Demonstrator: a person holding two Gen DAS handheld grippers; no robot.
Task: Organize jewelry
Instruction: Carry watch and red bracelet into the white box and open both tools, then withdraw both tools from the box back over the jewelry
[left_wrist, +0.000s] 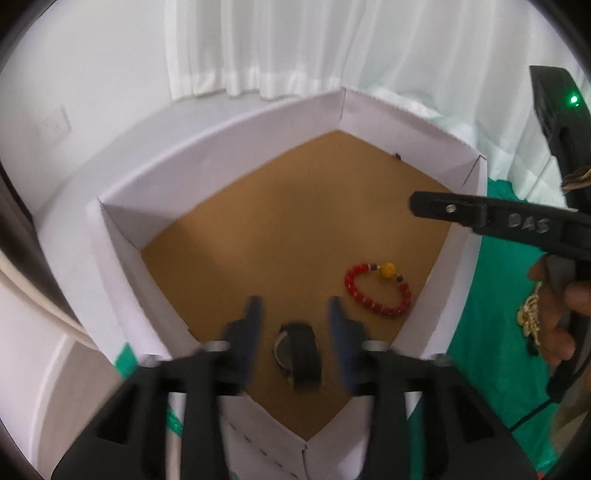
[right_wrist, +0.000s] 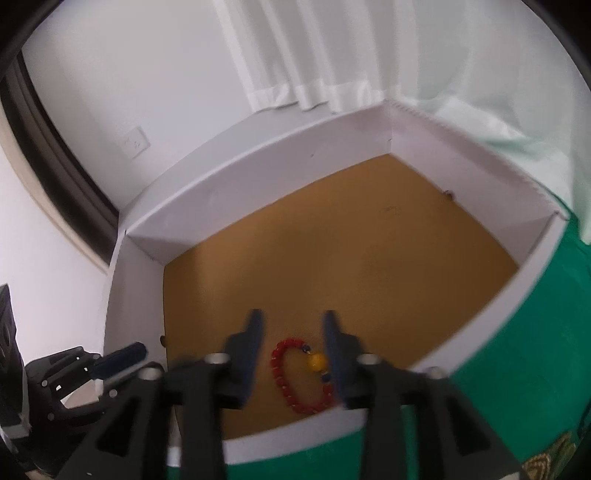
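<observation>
A green cloth (right_wrist: 517, 387) covers the desk, and on it stands a white box (left_wrist: 221, 147) with a brown cardboard floor, a white curtain (left_wrist: 277, 48) and a pale wall behind it. Nearest in the left wrist view, the left gripper (left_wrist: 294, 317) hangs over the near corner of the box with its jaws spread and nothing between them; directly below lies a black watch (left_wrist: 298, 349) on the box floor, its round face on the left side and the strap curving over it. The watch looks the heavier piece, with a stiff case and a likely smooth glass face, so the strap seems the safer place to pinch. A little farther and to the right lies a red bead bracelet (left_wrist: 378, 290) with one large yellow bead (left_wrist: 388, 269), flat on the floor near the right wall. In the right wrist view the right gripper (right_wrist: 293, 343) hovers just above this bracelet, jaws spread and empty. The bracelet is probably light and limp, its round beads apt to roll or slip, so closing across one strand of beads should hold better than closing on the yellow bead. Outside the box to the right, gold jewelry (left_wrist: 530, 314) rests on the cloth. The far half of the box floor shows only a small dark speck by the right wall.
</observation>
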